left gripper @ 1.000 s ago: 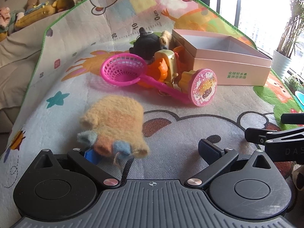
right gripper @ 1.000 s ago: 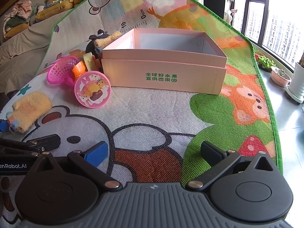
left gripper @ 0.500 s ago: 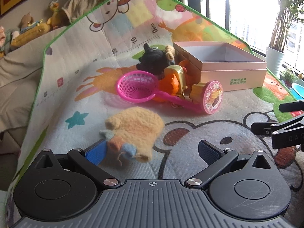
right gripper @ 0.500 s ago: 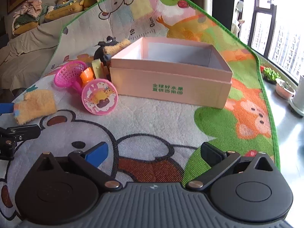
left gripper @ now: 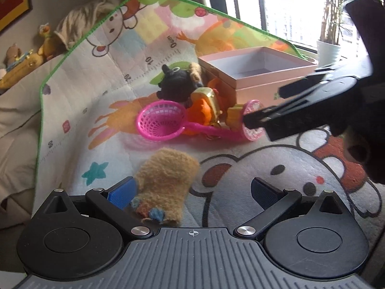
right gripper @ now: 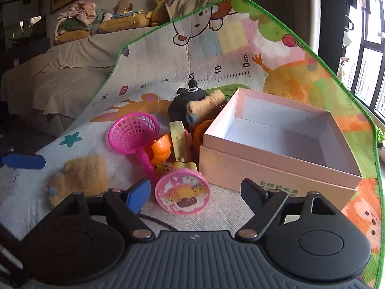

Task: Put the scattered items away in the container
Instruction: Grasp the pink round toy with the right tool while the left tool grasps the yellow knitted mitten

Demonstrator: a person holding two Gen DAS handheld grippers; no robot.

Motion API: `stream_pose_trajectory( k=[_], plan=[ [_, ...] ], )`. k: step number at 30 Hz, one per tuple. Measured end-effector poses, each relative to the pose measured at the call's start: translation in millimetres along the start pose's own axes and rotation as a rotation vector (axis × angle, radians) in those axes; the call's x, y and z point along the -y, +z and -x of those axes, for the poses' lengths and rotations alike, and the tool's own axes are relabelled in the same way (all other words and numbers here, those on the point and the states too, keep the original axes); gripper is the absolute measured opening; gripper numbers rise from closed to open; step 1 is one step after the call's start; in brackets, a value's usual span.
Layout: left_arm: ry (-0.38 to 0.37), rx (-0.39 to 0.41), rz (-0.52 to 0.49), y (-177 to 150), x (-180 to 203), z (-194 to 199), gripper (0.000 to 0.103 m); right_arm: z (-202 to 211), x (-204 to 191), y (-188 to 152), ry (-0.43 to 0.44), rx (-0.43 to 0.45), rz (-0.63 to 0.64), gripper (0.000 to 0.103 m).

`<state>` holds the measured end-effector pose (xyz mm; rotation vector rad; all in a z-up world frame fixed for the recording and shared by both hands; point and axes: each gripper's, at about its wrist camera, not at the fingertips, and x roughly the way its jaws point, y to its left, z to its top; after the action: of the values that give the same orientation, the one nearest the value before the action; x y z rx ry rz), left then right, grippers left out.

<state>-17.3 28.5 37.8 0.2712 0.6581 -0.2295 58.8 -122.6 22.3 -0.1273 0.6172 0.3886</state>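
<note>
With the right gripper (right gripper: 195,191) closing around the round pink sticker-faced toy (right gripper: 182,194) beside the empty pink cardboard box (right gripper: 276,166), we should centre it before pinching.

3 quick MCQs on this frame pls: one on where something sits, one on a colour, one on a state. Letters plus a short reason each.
1. Where is the fuzzy yellow mitten?
A. inside the box
B. on the mat, apart from the toy pile
C. on top of the black plush

2. What colour is the scoop net?
A. pink
B. green
C. white

3. What is in the pink box?
A. the round pink toy
B. the mitten
C. nothing visible

Key:
1 B: it lies on the play mat, nearer the left gripper than the pile, just inside its left finger.
2 A: the basket and handle are bright pink in both views.
3 C: only bare white floor and walls show inside; the round pink toy stands outside, ahead of the right gripper, whose jaws are closing with nothing between them yet.
</note>
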Motion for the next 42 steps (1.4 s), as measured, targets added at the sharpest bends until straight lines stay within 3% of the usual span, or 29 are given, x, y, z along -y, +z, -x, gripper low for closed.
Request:
stream_pose_trajectory(
  k=[2,3,6,12,20,22,23,27,31,37,42],
  plan=[
    [-0.006,-0.001,-0.023,-0.8,5.5,-0.3,0.103,-13.7,0.2,2.1,0.034,-0.031,-0.016,0.074],
    [0.002,-0.001,-0.029,-1.2,7.5,-1.5,0.103,-20.2,0.7,2.1,0.048,-0.058,-0.023,0.057],
    [0.030,-0.010,-0.016,-1.6,5.0,-6.7,0.103,-20.9,9.2,-2.2,0.076,-0.096,-0.075,0.056],
    [0.109,-0.039,0.004,0.6,-16.7,-28.0,0.103,28.1,26.7,-28.2,0.069,-0.097,-0.067,0.056],
    [0.072,-0.025,0.032,2.4,-32.1,-47.6,0.102,75.3,46.0,-57.6,0.035,-0.102,-0.074,0.056],
    [0.055,-0.026,0.038,1.8,-31.6,-51.1,0.095,81.1,51.7,-61.7,0.027,-0.099,-0.088,0.056],
    [0.043,-0.031,0.042,1.6,-30.4,-52.8,0.075,84.0,54.7,-63.9,0.019,-0.094,-0.096,0.056],
    [0.024,-0.025,0.035,4.7,-20.2,-54.1,0.070,94.2,63.7,-72.2,-0.016,-0.073,-0.117,0.062],
    [-0.067,-0.009,0.010,9.5,2.0,-44.2,0.064,102.0,70.2,-79.9,-0.063,-0.060,-0.107,0.067],
    [-0.287,-0.007,-0.062,10.6,54.5,-18.5,0.064,112.4,73.2,-88.5,-0.081,-0.038,-0.075,0.077],
    [-0.315,-0.027,-0.147,5.7,88.4,-12.0,0.076,103.8,69.1,-81.2,-0.057,0.002,-0.065,0.082]
  ],
)
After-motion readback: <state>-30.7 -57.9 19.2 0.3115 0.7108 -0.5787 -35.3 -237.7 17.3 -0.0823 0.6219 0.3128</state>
